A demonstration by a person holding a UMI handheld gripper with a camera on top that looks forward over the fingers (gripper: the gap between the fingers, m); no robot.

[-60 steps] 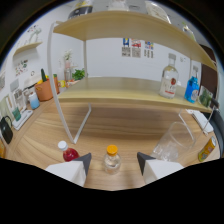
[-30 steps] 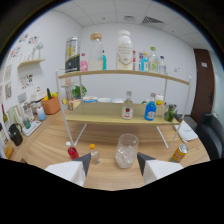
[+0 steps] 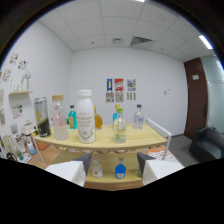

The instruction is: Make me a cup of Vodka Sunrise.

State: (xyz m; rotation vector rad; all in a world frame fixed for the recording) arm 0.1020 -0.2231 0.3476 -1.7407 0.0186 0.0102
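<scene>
My gripper (image 3: 114, 167) jaws wide open, empty. White bottle (image 3: 86, 116) on shelf (image 3: 135, 141) looks full, heavy, slick; I'd grip mid-body.

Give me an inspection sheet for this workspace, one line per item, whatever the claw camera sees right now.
Surface: wooden top shelf carrying bottles; a lower shelf shows beneath.
Job's things: tall white bottle, clear pinkish bottle, green-labelled bottle, clear bottle with blue cap, all upright on the top shelf; blue bottle on the lower shelf.
Clutter: dark canister at the shelf's far end.
Claw: open, holding nothing, fingers aimed at the lower shelf.
Cables: nothing seen.
Surroundings: white walls, posters, dark door, ceiling vent.
</scene>
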